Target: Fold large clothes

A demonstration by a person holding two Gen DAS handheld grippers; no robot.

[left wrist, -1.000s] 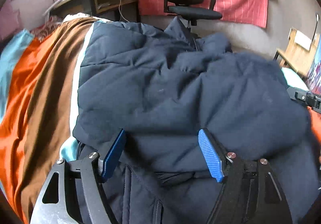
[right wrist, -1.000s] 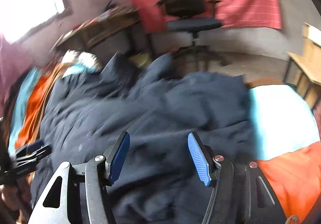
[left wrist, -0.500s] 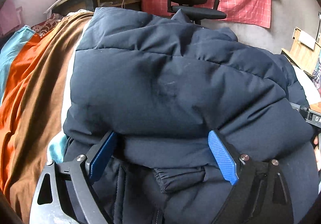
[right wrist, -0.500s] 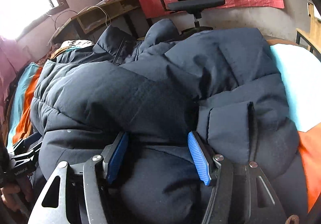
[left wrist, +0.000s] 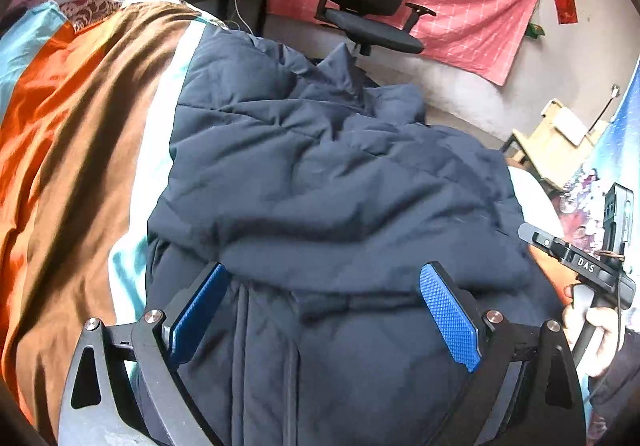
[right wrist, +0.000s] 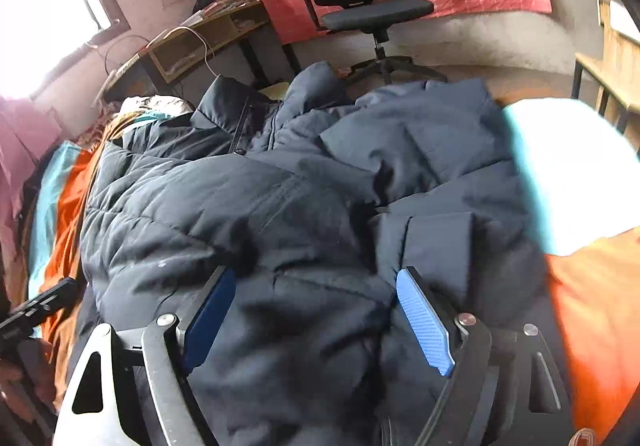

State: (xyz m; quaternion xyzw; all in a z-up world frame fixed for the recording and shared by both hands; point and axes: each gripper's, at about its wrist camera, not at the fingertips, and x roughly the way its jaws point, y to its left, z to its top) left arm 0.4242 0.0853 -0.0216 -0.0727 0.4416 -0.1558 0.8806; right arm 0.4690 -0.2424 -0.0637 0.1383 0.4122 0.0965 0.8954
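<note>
A large navy puffer jacket (left wrist: 320, 174) lies folded in a thick heap on the striped bedspread (left wrist: 72, 150). My left gripper (left wrist: 324, 270) hovers over the jacket's near fold, its jaws opening wide; fabric lies under and between the blue pads (left wrist: 450, 318), which do not press it. In the right wrist view the jacket (right wrist: 280, 214) fills the middle. My right gripper (right wrist: 316, 274) is over its near edge, jaws opening too, with padded fabric bulging between the pads (right wrist: 424, 322) but not clamped. Each gripper shows at the edge of the other's view: right gripper (left wrist: 576, 262), left gripper (right wrist: 36, 306).
A black office chair (left wrist: 368, 6) stands past the bed's far end before a red cloth (left wrist: 460, 6) on the wall. A cluttered wooden desk (right wrist: 192, 42) is at far left, wooden furniture (right wrist: 616, 58) at right. A hand (left wrist: 592, 326) holds the right gripper.
The jacket's upper layer, lifted and bulging half a second ago, has settled flat onto the heap. Both grippers' jaws have spread wider and let the fabric go; the left one drew back.
</note>
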